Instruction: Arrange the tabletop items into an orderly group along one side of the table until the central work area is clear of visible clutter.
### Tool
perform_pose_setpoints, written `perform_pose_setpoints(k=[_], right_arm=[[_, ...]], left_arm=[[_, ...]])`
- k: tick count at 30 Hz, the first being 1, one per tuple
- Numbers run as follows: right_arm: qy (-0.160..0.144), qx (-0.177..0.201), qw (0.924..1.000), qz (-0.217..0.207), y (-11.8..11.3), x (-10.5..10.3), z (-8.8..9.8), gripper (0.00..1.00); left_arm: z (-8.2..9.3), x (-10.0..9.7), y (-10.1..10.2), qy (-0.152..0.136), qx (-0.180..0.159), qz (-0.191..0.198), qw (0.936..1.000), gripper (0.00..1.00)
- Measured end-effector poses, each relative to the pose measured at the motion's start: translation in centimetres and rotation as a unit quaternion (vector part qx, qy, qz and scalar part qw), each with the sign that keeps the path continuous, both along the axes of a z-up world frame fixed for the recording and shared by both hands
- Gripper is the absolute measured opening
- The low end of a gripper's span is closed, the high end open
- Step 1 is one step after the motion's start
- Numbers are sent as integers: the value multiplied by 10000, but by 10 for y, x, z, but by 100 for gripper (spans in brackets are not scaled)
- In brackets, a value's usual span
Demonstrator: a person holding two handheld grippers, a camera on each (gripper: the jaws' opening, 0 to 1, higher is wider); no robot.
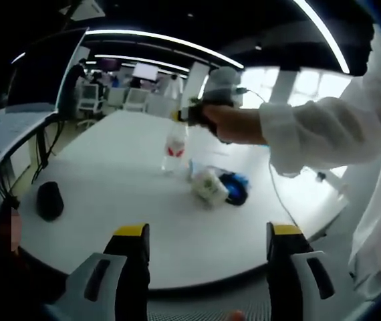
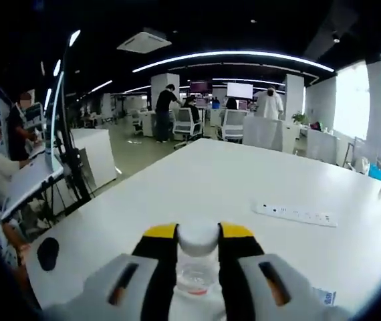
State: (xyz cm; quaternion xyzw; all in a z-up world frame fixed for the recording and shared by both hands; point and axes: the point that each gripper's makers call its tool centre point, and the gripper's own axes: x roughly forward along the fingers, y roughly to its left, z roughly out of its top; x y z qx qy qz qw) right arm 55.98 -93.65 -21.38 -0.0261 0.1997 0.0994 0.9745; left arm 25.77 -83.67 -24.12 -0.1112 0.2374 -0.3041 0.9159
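Note:
A clear plastic bottle [image 1: 176, 148] with a red label stands upright over the white table [image 1: 110, 174]. My right gripper [image 1: 189, 115] comes in from the right on a white-sleeved arm and holds the bottle by the neck. In the right gripper view the yellow-tipped jaws of that gripper [image 2: 198, 235] press on both sides of the bottle [image 2: 197, 267], just below its white cap. I cannot tell whether the bottle's base touches the table. My left gripper [image 1: 207, 234] hangs over the table's near edge, open, with nothing between its jaws.
A white carton [image 1: 209, 186] and a blue bundle [image 1: 236, 187] lie together right of the bottle. A black rounded object [image 1: 50, 200] [image 2: 47, 253] sits near the table's left edge. A white power strip [image 2: 296, 214] lies further out. People and office chairs are beyond the table.

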Motion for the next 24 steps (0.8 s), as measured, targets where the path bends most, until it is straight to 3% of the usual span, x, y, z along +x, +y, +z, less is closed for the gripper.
perform_pose_setpoints(k=[14,21,24], right_arm=[[-144,-145,9996,-184,-3,-10,9,21],[-16,-116,9999,-87,-2,-7,9,21],[60,-64,10000,28,-3,-7,7,32]], left_arm=[[1,0,0,-19,-12,1,10000,67],[1,0,-1,-24,-15,-25,10000,67],[1,0,-1,-32,-29,-22,10000,67]])
